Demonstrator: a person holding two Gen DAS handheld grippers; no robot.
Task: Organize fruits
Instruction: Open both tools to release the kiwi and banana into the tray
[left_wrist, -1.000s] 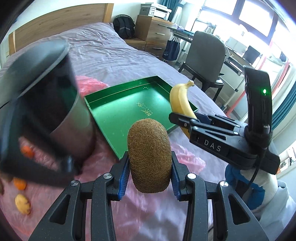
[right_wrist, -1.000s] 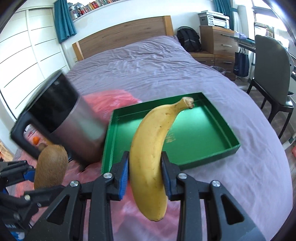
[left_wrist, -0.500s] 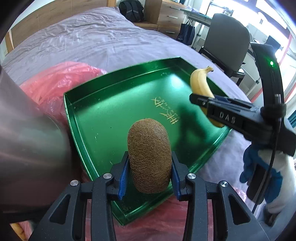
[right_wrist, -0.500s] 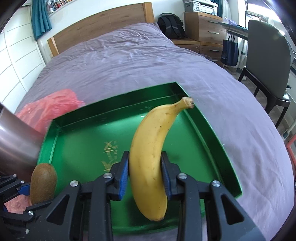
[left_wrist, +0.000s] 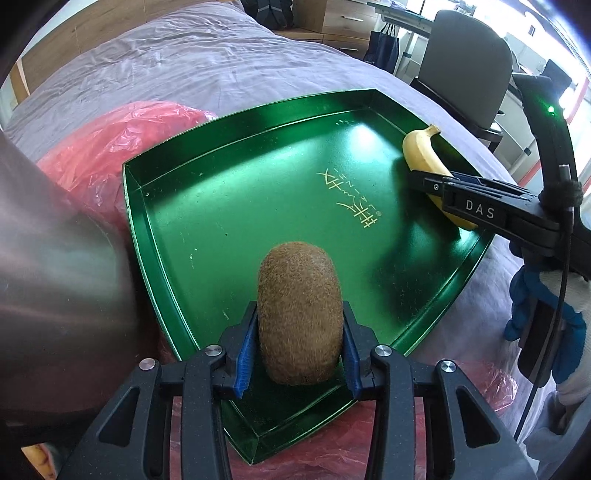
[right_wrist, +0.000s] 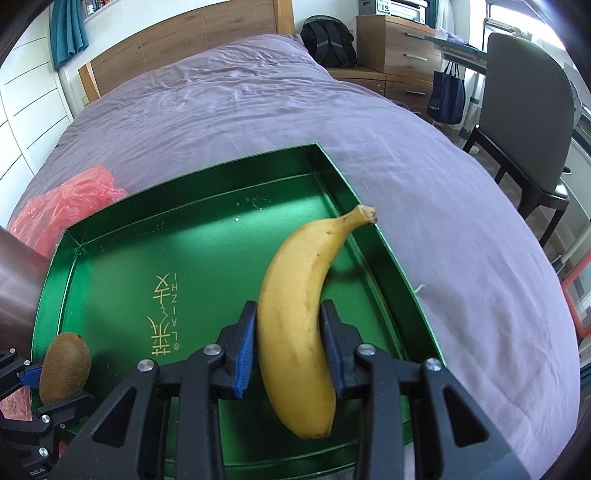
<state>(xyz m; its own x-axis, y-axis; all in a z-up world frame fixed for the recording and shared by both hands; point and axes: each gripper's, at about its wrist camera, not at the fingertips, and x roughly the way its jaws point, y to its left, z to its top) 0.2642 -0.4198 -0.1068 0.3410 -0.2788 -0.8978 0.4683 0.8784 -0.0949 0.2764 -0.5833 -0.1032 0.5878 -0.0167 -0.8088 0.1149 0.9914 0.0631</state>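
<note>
Two claws, both loaded. Left gripper (left_wrist: 299, 347) is clenched on the kiwi (left_wrist: 299, 314), blue pads at its sides, hanging over the green tray's (left_wrist: 207, 206) 6 o'clock corner. Right gripper (right_wrist: 290, 347) squeezes the banana (right_wrist: 303, 314) mid-body over the tray's 3 o'clock edge, stem pointing to 1 o'clock. My guess: kiwi's light but soft and fuzzy, so easy pressure; banana bruises quickly, and the thick middle is the right hold. Red plastic bag (left_wrist: 110, 147) sits at 10 o'clock.
</note>
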